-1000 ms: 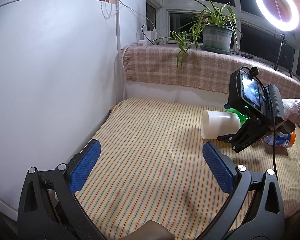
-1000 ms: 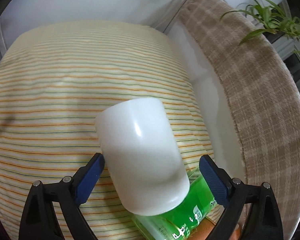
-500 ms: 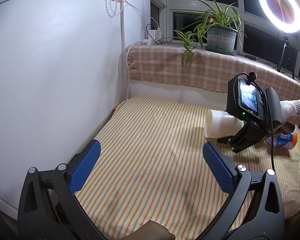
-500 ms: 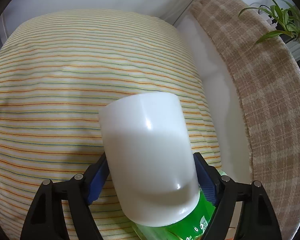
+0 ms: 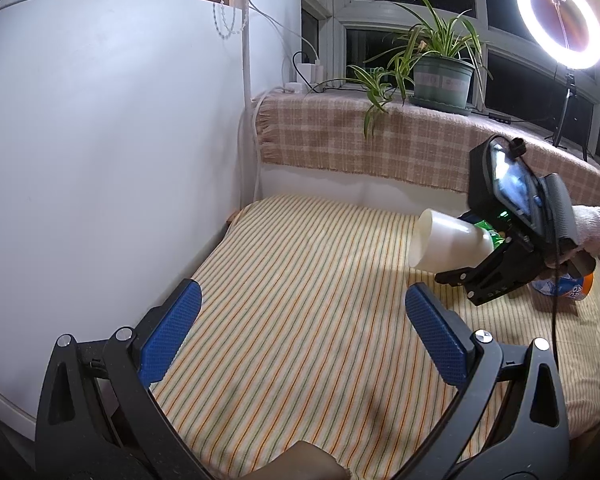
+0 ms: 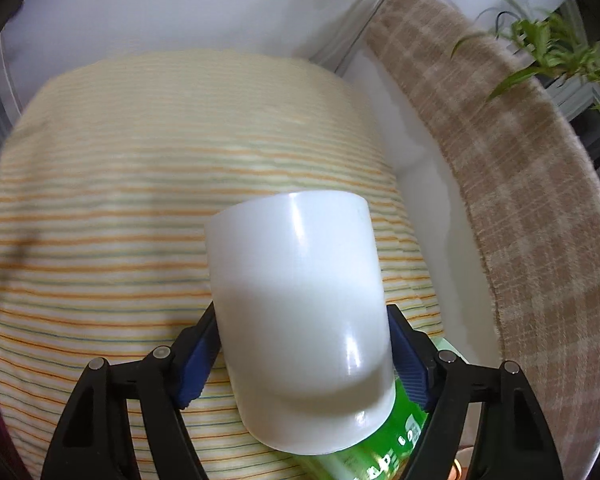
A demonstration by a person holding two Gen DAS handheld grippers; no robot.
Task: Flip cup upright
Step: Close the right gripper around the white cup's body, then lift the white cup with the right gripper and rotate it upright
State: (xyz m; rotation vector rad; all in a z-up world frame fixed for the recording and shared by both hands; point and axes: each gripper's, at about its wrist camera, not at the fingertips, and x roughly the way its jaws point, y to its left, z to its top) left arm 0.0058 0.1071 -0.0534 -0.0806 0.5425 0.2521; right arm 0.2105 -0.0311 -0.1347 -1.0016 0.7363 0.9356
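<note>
1. Nearest to you, the left gripper (image 5: 304,320) hung over the front of the striped tablecloth (image 5: 300,300) with its blue pads (image 5: 168,336) spread wide and nothing between them. It took no part in the work at this moment.

2. Farther in, on your right side, the right gripper (image 6: 300,356) was pinching the white cup (image 6: 300,312) across its body, near the closed base. In the right wrist view both pads pressed against the cup wall, one on each side.

3. The cup was held clear of the tablecloth, lying close to horizontal. In the left wrist view its open mouth (image 5: 422,238) faced away from the gripper and tilted slightly upward.

4. Just beneath and behind the cup lay a green bottle (image 6: 364,444). Whether the two were touching could not be told. A blue and orange container (image 5: 564,288) sat beside your right hand (image 5: 592,228).

5. Judgement: you were in the lift-and-rotate step. The grasp appeared made, and the cup was not yet upright.

6. Judgement: the next move called for a wrist rotation that brought the mouth fully upward, then a descent to bare cloth away from the green bottle. Release was to follow only once the base sat flat, since the smooth wall could slip.

7. Farthest away stood the plaid-covered ledge (image 5: 380,140) and the potted plant (image 5: 440,76).
</note>
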